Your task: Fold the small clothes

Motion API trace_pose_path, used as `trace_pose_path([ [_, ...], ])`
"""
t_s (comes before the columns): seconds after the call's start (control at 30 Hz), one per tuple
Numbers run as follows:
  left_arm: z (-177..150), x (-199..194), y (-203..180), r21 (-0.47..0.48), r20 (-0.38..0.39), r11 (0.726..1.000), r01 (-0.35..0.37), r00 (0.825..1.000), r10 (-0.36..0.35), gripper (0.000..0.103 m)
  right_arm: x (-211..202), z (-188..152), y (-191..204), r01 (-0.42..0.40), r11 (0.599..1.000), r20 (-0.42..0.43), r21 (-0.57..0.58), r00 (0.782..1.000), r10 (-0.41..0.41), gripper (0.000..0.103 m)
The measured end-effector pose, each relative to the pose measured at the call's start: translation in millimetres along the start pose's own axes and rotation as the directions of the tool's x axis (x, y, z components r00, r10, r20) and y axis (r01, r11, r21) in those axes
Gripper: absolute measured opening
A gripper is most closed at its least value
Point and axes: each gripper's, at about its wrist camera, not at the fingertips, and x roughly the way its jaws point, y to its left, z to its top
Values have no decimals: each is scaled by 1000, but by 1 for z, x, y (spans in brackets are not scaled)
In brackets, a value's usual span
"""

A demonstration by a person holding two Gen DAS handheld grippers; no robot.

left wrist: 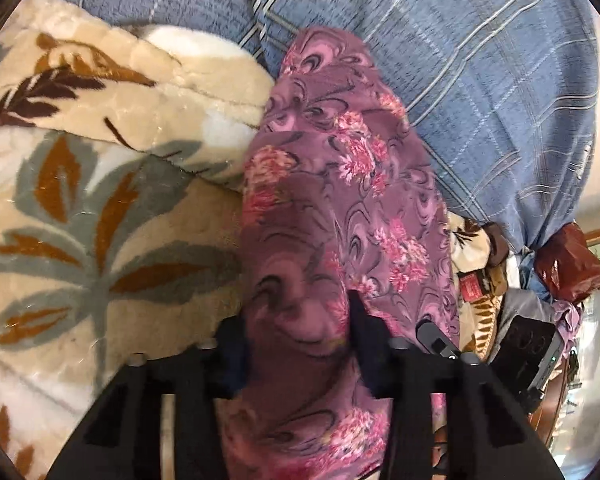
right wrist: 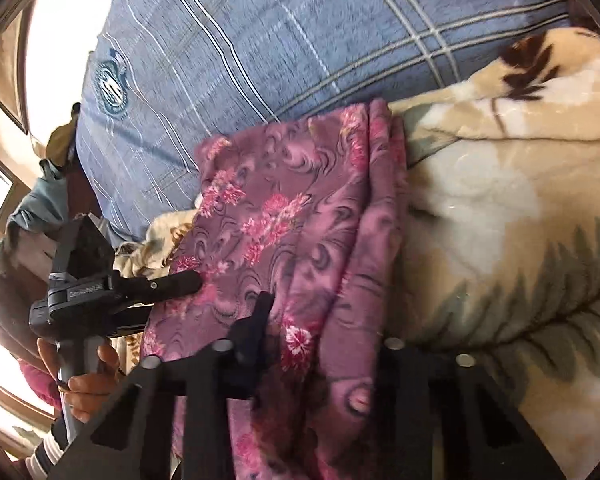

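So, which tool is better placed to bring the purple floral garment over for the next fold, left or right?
Probably left, though it is close. The left tool has the purple floral garment bunched thick between its fingers, the cloth running straight ahead. The right tool also grips it, but one finger is hidden under folds.

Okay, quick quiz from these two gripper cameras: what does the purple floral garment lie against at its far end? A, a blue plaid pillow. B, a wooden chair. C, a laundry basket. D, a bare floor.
A: the purple floral garment runs up to the blue plaid pillow, with the cream leaf-print blanket beside it.
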Motion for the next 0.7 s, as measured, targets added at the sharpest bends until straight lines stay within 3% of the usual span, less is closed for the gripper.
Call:
trace_pose_path([
  [0.33,-38,-82,-22,72,51,997,27,998,-31,32,-41,-19,39,-49,999,63,21,997,48,30],
  [0.57,-87,-187,-3,129,121,991,43,991,-59,32,-79,-55,90,-125,992,98,-19,987,127,30],
  [0.7,-123,-235,20,143,152,990,17,988,-39,32,-78,-77,114,-154,988,81,-30,984,156,33],
])
